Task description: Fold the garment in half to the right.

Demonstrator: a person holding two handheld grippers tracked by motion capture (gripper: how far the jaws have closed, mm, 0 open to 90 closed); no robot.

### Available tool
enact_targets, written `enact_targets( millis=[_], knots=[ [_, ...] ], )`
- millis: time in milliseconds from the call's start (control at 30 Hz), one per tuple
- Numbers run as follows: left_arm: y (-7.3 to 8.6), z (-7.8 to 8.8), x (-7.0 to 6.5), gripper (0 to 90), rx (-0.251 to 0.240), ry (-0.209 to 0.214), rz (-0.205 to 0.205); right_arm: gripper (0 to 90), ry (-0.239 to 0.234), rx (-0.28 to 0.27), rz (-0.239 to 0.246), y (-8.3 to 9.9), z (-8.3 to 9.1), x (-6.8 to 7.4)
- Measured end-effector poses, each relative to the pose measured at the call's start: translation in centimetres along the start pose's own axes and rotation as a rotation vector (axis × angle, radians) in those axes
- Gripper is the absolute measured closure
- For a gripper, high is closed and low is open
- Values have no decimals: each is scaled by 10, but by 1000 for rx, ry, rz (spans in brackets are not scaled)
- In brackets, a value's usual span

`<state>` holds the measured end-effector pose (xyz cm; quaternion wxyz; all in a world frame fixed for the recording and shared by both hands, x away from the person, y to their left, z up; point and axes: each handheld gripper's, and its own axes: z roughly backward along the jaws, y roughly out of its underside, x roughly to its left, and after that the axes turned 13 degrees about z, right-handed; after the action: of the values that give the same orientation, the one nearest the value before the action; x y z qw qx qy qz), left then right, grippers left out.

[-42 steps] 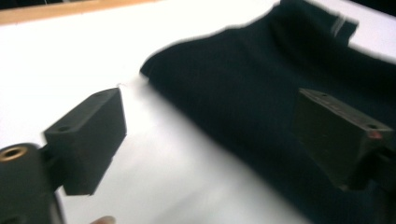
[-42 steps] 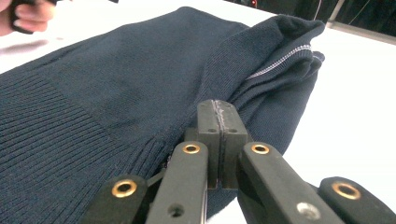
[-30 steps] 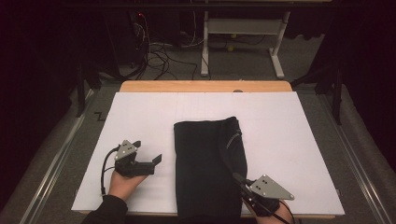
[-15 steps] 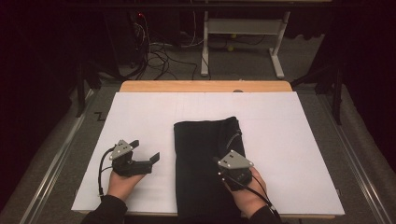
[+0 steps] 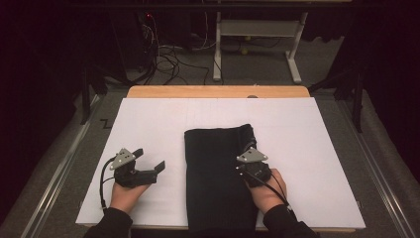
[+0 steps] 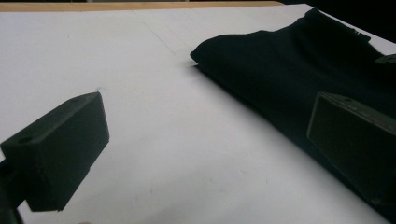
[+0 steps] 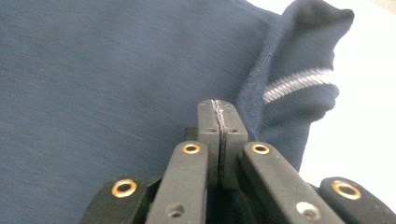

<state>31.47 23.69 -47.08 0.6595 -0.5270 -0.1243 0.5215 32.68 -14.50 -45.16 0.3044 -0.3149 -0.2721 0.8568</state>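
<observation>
Smoothing the folded dark navy knit garment (image 5: 220, 178) at the middle of the white-covered table (image 5: 317, 148).
Right gripper (image 7: 222, 122), fingers shut empty, rests on the cloth's right edge near the striped cuff (image 7: 299, 81); left gripper (image 5: 148, 166) waits open beside it. Next, probably press along the fold.

A lab — floor cables (image 5: 168, 54), white-covered table (image 5: 148, 119), dark surroundings.
</observation>
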Motion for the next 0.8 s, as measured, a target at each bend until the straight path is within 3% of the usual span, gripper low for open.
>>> enact_targets(
  millis=[200, 333, 533, 700, 800],
  knots=[
    [1, -2, -3, 0, 13, 9, -5, 900, -2, 17, -88, 27, -3, -15],
    [2, -3, -4, 0, 19, 7, -8, 900, -5, 4, -97, 36, -4, -16],
    [5, -6, -8, 0, 44, -7, -45, 900, -6, -5, -113, 38, -5, -22],
    [7, -8, -11, 0, 48, 5, -64, 894, -5, -64, -149, 48, 1, -37],
    [8, -7, -13, 0, 43, 5, -76, 829, 7, -113, -171, 58, 10, -47]
  ],
)
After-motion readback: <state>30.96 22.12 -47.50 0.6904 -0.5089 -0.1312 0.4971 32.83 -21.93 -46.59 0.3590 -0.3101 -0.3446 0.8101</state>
